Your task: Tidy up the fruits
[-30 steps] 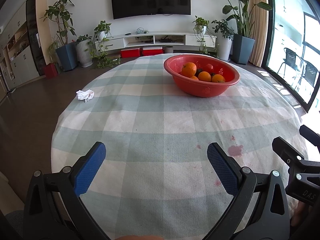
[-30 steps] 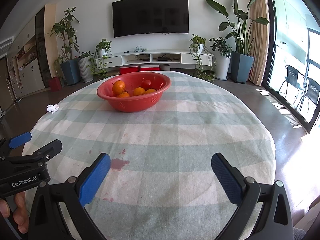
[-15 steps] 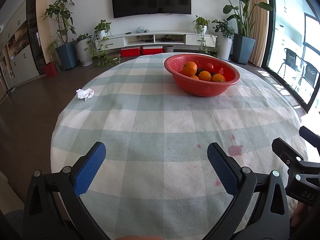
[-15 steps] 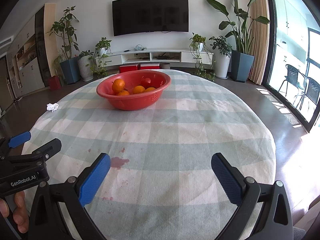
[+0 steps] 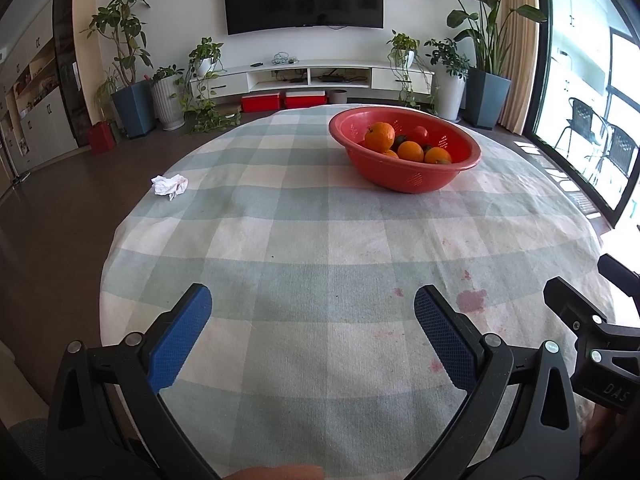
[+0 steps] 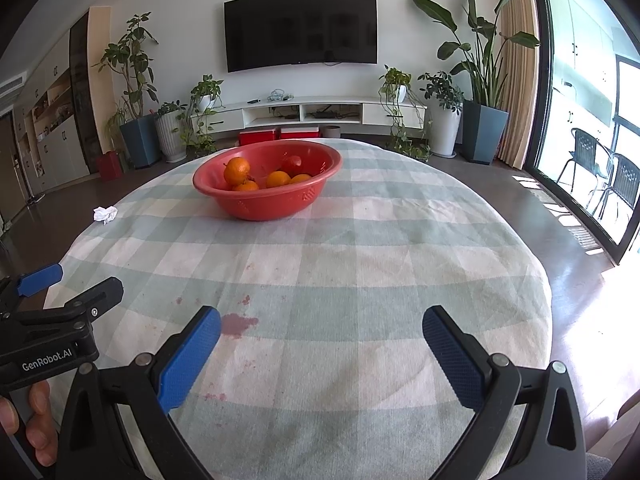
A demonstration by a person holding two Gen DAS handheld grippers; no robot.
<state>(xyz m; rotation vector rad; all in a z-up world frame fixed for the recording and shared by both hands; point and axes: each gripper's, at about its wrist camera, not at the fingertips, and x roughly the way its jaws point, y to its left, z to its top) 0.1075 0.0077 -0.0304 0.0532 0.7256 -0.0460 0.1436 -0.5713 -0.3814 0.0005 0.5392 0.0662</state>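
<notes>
partly hidden dark fruit [image 5: 401, 139] under oranges [image 5: 379, 136] in red bowl [image 5: 412, 180], left gripper [image 5: 312, 312] and right gripper [image 6: 321, 332] spread, empty

A round worktop under a pale green-and-cream checked cloth [image 5: 320, 240] fills the middle of the room. On its far half sits a red perforated plastic bowl [image 5: 412, 178], and in it lie several oranges [image 5: 379, 136] with a red fruit [image 5: 418, 134] behind them. A crumpled white paper tissue [image 5: 170, 185] lies near the worktop's left edge, well apart from the bowl. Dark red stains [image 5: 471, 300] mark the cloth on the near side. The left gripper [image 5: 312, 322] and right gripper [image 6: 322, 334] hang side by side over the near edge, jaws spread wide, well short of the bowl.
</notes>
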